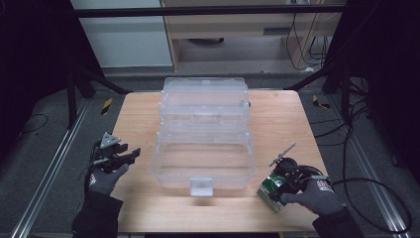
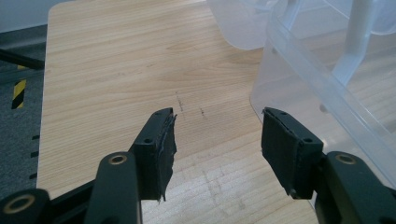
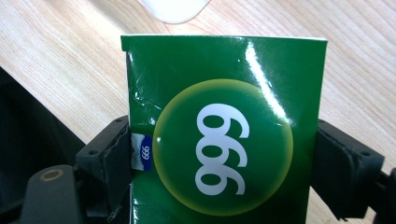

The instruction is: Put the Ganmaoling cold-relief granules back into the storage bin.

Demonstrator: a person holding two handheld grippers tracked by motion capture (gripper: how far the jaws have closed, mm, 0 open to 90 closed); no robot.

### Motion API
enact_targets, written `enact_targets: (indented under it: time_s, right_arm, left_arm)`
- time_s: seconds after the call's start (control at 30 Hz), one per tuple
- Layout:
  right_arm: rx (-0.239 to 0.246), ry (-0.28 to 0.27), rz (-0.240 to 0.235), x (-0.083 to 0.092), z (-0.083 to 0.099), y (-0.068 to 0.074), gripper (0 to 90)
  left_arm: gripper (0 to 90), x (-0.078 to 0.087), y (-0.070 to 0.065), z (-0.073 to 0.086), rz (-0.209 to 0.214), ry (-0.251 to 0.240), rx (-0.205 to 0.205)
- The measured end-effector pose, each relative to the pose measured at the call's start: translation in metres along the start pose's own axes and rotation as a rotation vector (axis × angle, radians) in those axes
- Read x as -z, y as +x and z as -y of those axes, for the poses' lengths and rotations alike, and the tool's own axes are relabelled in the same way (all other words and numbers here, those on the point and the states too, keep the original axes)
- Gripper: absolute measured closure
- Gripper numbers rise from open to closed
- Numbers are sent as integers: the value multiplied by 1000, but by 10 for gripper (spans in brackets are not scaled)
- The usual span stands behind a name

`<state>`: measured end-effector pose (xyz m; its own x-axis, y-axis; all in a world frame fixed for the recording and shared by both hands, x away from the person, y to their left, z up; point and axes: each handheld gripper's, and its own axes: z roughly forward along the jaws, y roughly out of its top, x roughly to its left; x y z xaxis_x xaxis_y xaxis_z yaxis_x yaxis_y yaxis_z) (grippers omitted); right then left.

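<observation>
High view: wooden desk (image 1: 138, 119) with a clear plastic box (image 1: 203, 148) standing open at its middle, tiers stepped back toward the far edge, latch tab (image 1: 201, 186) facing the near edge. Left gripper (image 1: 130, 154) held over the desk's left part, just beside the box's left wall but apart from it, gloved left hand (image 1: 103, 179) behind it. Jaws wide open and holding nothing.

Left gripper view: same two black jaws spread far apart over bare wood, pads worn and frayed at the edges, clear wall of the box at the right.

Right gripper (image 1: 277, 191) down at the near right corner of the desk, just off the box's front right corner, gloved right hand (image 1: 317, 196) around it. Jaws closed on a green carton (image 1: 270, 191), which lies low at the desk, whether touching it or not cannot be told. Long axis running from the gripper out toward the near left, free end pointing that way.

Right gripper view: green carton (image 3: 224, 126) clamped across its width, one jaw pressed to each side, long axis running straight out along the jaws and far end pointing away from the camera. Broad face up, yellow-ringed circle printed with "999", creases near the left edge, pale rounded part of the box just beyond the far end.
</observation>
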<state>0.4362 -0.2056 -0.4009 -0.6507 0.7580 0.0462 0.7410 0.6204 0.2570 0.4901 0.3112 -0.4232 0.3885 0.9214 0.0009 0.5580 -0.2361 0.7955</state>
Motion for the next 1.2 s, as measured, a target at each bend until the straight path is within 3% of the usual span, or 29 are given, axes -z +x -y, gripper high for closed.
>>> enact_targets:
  time_s: [0.47,1.2]
  right_arm:
    - [-7,-32,28,21,3,-7,177]
    - [2,-75,79,51,-14,-15,176]
  left_arm:
    - [438,-1,1,1,-3,3,1]
    - [436,-3,2,3,-9,20,0]
